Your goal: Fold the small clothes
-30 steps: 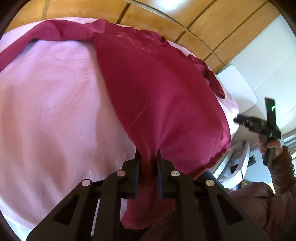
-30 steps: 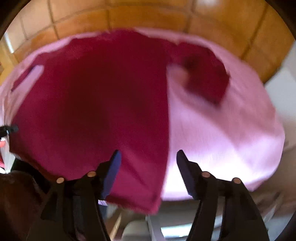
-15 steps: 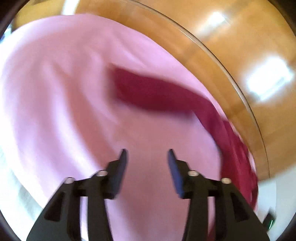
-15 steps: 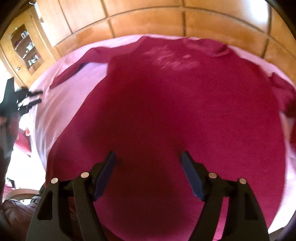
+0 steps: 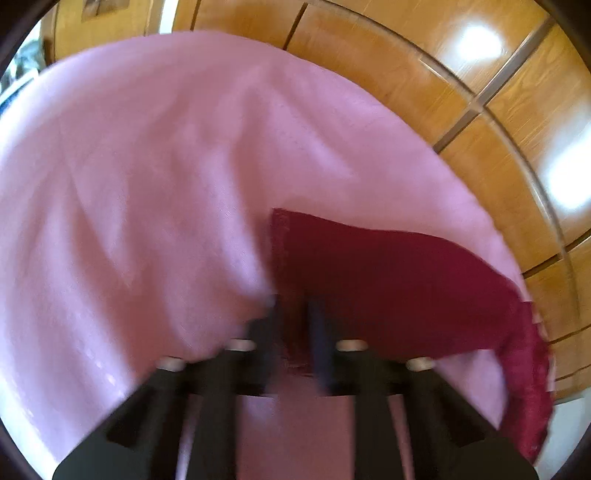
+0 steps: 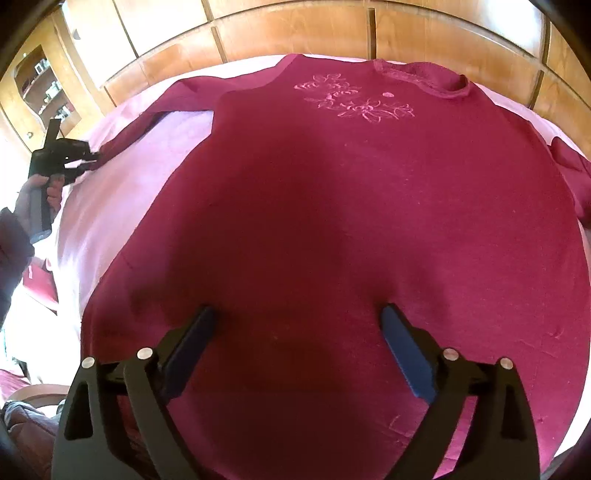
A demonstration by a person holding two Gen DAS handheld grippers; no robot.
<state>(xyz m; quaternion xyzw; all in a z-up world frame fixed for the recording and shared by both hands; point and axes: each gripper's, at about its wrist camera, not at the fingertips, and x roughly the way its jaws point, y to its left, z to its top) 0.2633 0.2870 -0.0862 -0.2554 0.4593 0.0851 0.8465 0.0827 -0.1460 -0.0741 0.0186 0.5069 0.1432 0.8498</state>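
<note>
Maroon shirt (image 6: pixel 351 221) lies flat on pink cover (image 5: pixel 147 184); hem dropped, sleeve cuff (image 5: pixel 291 258) now clamped by just-closed left gripper (image 5: pixel 293 314), right gripper (image 6: pixel 297 314) just spread wide, empty, over hem: sleeve fold judged next.

Matt maroon cloth shirt (image 6: pixel 351 221) lies on a pink woven bedspread (image 5: pixel 166 166); glossy wooden panelling (image 6: pixel 295 33) behind.

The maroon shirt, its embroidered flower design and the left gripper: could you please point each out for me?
maroon shirt (image 6: pixel 332 221): right wrist view, middle of the flat body panel.
flower design (image 6: pixel 354 101): right wrist view, centre of the pink embroidery below the neckline.
left gripper (image 5: pixel 291 314): left wrist view, midway between its fingertips at the sleeve end.
</note>
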